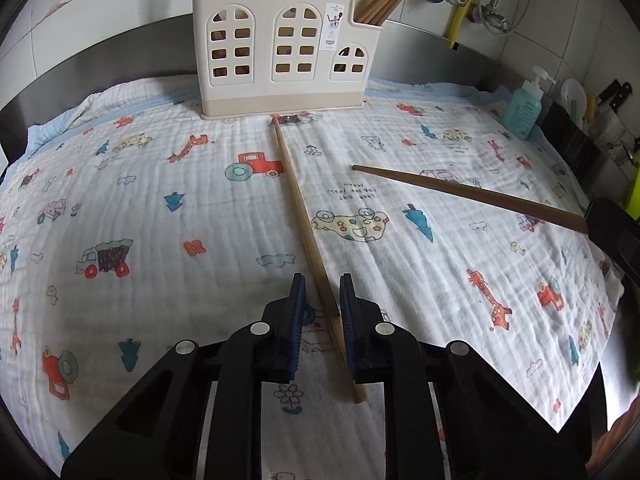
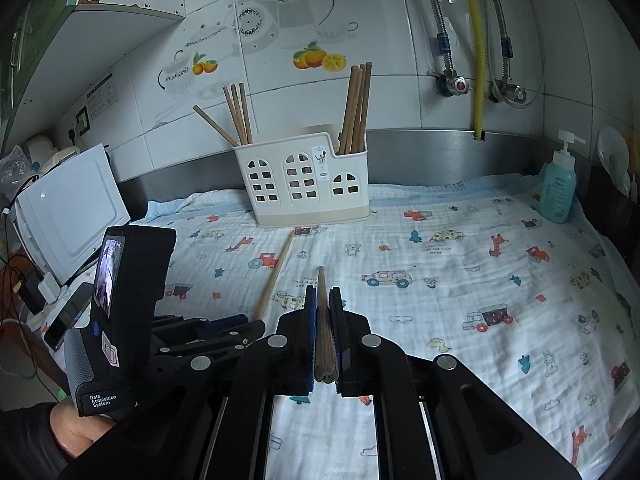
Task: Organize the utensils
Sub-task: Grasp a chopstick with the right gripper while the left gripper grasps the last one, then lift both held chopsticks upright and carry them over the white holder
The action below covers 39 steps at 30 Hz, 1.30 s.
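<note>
- Between the left gripper's (image 1: 322, 280) jaws lies a pale chopstick (image 1: 298, 196) flat on the printed cloth (image 1: 160, 208); the pads stand close beside it with gaps showing, not pressing.
- The right gripper (image 2: 323, 294) is clamped on a dark chopstick (image 2: 322, 312).
- Ahead, the holder (image 2: 304, 184) stands near the cloth's far edge; open cloth on both sides.

My left gripper (image 1: 322, 308) is matt black plastic, its pads (image 1: 294, 320) ribbed blue rubber, with dull metal pivot pins. Between them lies a pale chopstick (image 1: 304, 224) of smooth bare wood; the darker chopstick (image 2: 323, 332) in my right gripper (image 2: 323, 292) shows grain at its butt. Both lie over the crinkled, soft printed cloth (image 1: 140, 208). Behind it, the holder (image 1: 276, 48) is glossy cream plastic, before brushed steel and shiny tile.
</note>
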Each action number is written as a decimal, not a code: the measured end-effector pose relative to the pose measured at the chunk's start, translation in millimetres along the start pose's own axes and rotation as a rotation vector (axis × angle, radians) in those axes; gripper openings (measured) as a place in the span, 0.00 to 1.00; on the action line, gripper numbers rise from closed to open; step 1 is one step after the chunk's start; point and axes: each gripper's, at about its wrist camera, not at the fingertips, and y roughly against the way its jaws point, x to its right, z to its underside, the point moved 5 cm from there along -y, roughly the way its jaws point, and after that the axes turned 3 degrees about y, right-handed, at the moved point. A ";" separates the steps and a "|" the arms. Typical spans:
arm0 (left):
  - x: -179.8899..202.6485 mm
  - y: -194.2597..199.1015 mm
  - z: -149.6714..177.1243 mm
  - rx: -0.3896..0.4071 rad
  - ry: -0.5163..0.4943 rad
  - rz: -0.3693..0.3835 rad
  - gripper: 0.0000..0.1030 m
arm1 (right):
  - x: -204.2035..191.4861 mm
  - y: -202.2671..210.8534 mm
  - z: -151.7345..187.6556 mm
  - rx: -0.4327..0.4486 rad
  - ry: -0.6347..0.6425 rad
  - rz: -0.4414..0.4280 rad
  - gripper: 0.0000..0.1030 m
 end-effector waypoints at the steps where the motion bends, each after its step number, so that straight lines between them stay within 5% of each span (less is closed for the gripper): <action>1: 0.5 -0.4 0.1 0.000 -0.002 -0.005 0.16 | -0.1 -0.2 0.1 0.000 -0.001 0.000 0.06; 12: -9.0 1.9 -5.6 -0.013 0.014 -0.009 0.07 | 0.8 0.7 -3.1 0.006 -0.005 -0.002 0.06; 28: -34.6 67.4 -53.9 0.182 -0.015 0.055 0.06 | -6.7 4.3 -46.8 0.045 0.042 -0.019 0.06; 39: -45.7 92.5 -96.7 0.236 -0.025 0.138 0.06 | -6.1 -4.5 -104.7 0.016 0.060 -0.103 0.06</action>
